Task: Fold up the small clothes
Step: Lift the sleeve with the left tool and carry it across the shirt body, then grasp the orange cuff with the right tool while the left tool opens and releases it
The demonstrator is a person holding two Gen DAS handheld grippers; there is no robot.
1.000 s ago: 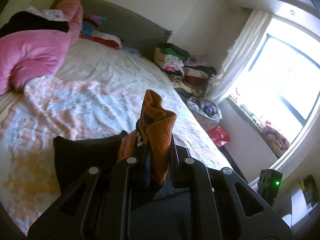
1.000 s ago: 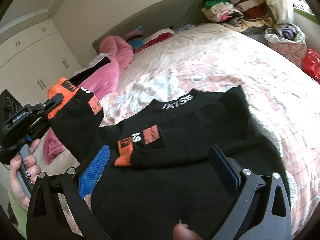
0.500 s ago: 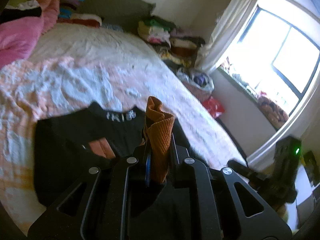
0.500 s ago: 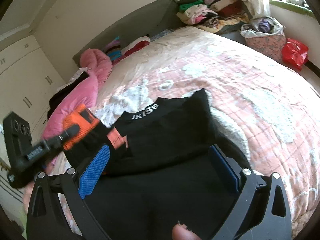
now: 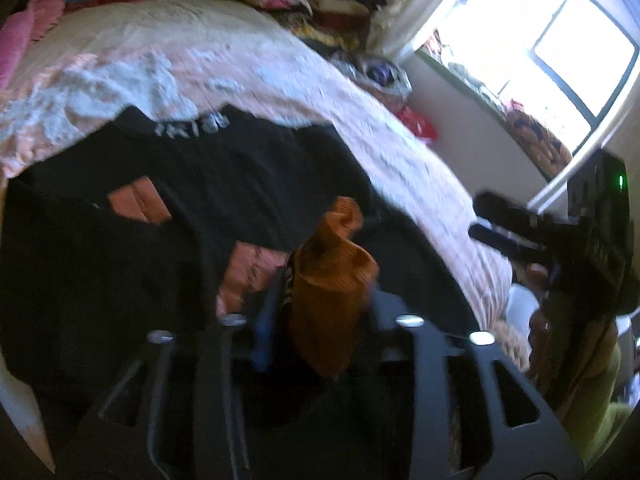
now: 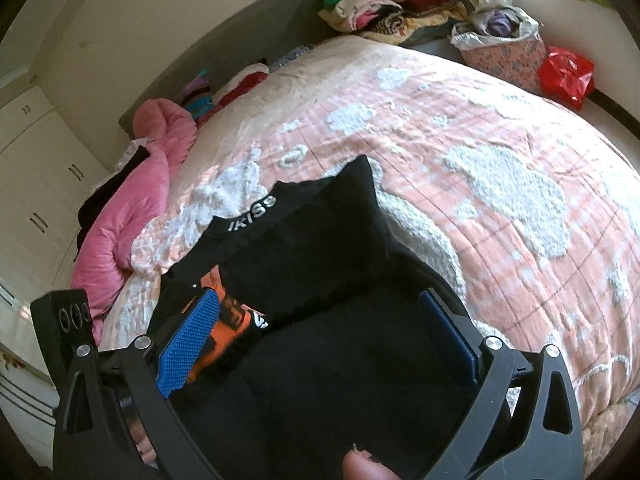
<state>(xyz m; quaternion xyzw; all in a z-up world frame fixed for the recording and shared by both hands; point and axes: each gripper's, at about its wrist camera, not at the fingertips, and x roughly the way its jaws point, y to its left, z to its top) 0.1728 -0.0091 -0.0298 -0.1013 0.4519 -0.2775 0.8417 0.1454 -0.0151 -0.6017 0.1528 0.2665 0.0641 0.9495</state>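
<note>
A black top [image 6: 304,256] with a white-lettered collar and orange patches lies on the pink and white bedspread [image 6: 500,168]; it also shows in the left wrist view [image 5: 224,184]. My left gripper [image 5: 320,304] is shut on the top's orange ribbed cuff [image 5: 332,280], holding the sleeve over the top's body. My right gripper [image 6: 320,332] is open, its blue pads [image 6: 188,340] wide apart above the top's lower part, holding nothing. The right gripper also shows in the left wrist view [image 5: 508,224], at the right above the bed edge.
A pink duvet [image 6: 132,208] lies at the bed's left. Piles of folded clothes [image 6: 384,4] sit beyond the bed's far corner, with a floral basket [image 6: 500,52] and a red bag [image 6: 566,76] on the floor. A window [image 5: 552,48] is at the right.
My left gripper has swung right and down, carrying the orange cuff and sleeve across the top's body. The right gripper stayed open and moved slightly forward over the top.
</note>
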